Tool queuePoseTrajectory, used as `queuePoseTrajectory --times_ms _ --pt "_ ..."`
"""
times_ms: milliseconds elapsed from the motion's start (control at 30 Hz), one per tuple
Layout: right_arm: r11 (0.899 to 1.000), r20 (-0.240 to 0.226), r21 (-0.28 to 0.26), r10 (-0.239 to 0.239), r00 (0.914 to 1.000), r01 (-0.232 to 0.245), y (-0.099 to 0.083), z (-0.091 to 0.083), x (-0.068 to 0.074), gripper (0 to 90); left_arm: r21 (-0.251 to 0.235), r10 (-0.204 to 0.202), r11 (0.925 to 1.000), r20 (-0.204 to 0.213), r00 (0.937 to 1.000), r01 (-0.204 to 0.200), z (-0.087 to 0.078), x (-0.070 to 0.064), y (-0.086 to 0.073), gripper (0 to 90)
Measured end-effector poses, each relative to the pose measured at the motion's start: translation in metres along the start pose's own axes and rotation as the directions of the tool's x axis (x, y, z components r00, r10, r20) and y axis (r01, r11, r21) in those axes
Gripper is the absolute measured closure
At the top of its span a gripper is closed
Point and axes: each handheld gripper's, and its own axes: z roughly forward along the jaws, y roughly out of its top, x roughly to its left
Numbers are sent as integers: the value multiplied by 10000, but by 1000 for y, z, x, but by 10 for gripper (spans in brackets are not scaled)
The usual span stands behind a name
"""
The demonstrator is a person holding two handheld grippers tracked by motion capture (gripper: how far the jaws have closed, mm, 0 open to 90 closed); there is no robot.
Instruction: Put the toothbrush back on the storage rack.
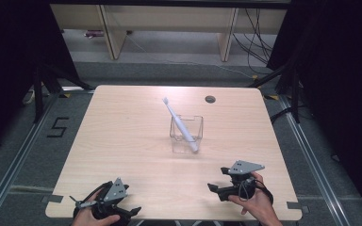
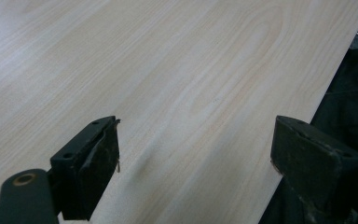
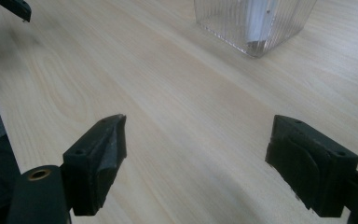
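Note:
A clear ribbed square cup [image 1: 186, 134] stands at the middle of the wooden table [image 1: 122, 141]. A white toothbrush [image 1: 179, 122] leans in it, bristle head up and toward the far left. My left gripper [image 1: 122, 209] is at the front left edge, open, with bare tabletop between its jaws [image 2: 196, 154]. My right gripper [image 1: 218, 180] is near the front right, open and holding nothing [image 3: 196, 154]. In the right gripper view the cup [image 3: 254, 23] sits ahead to the right, a short way beyond the jaws.
A round cable hole [image 1: 210, 99] lies near the table's far edge. The table's front edge [image 2: 307, 126] runs just right of my left gripper. A jaw of the left gripper [image 3: 14, 7] shows far off. Desk legs and cables stand behind the table.

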Motion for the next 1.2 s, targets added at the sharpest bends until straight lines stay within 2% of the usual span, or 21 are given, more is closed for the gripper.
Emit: queuePoseTrajectory --times_ms 67,100,133,233,267,300,433,467,500,533,600,667,833,867,900,1000,1067,1100,1133,1200 --pt "9996 142 93 282 9995 -283 -2 -1 2 197 -5 -8 10000 13 10000 8 0 0 0 148" --pt "9999 195 94 86 9998 -88 -3 -2 0 196 5 -6 10000 24 10000 6 0 0 0 147" --pt "9994 118 77 330 9994 -331 -4 -2 1 196 -2 -8 10000 12 10000 8 0 0 0 148" --pt "9996 61 141 245 9997 -246 -6 -4 0 192 -1 -21 10000 16 10000 21 0 0 0 147" --pt "9999 243 112 124 9996 -127 -7 -5 0 190 7 -11 10000 16 10000 11 0 0 0 147" --pt "9997 113 110 231 9997 -232 -7 -5 0 189 6 -21 10000 18 10000 21 0 0 0 148" --pt "9993 141 143 333 9993 -335 -10 -7 0 181 10 -27 10000 15 10000 27 0 0 0 148" --pt "9994 -129 162 311 9994 -309 -11 -7 -1 180 22 -20 10000 18 10000 20 0 0 0 148" --pt "9996 -135 158 257 9996 -255 -11 -7 -2 178 27 -16 10000 20 10000 16 1 0 0 148" --pt "9996 165 126 249 9996 -251 -13 -9 0 177 27 -16 10000 21 10000 16 1 0 0 148" --pt "9992 62 198 359 9993 -360 -14 -9 1 176 24 -19 10000 19 10000 19 1 0 0 147" --pt "9993 -108 287 259 9996 -256 -16 -10 0 175 29 -14 10000 13 10000 14 1 0 0 147" --pt "9995 304 282 146 9994 -155 -20 -15 3 169 36 -9 10000 -1 10000 9 1 0 0 148" --pt "9980 259 365 502 9984 -512 -21 -16 6 165 19 -20 10000 8 10000 20 0 0 0 147" --pt "9991 224 359 196 9996 -204 -21 -15 4 166 15 -17 10000 6 10000 17 0 0 0 148" --pt "9987 -35 481 177 9998 -175 -22 -16 4 166 22 -11 10000 3 10000 11 0 0 0 148" --pt "9991 214 409 89 9997 -98 -24 -18 5 166 21 -8 10000 3 10000 8 0 0 0 148" --pt "9987 209 440 229 9995 -238 -24 -18 6 166 20 -9 10000 1 10000 9 0 0 0 147" --pt "9987 200 511 66 9998 -76 -25 -19 6 166 20 -14 10000 1 10000 14 0 0 0 147" --pt "9978 349 640 139 9993 -161 -26 -20 8 165 18 -9 10000 -2 10000 9 0 0 0 147"
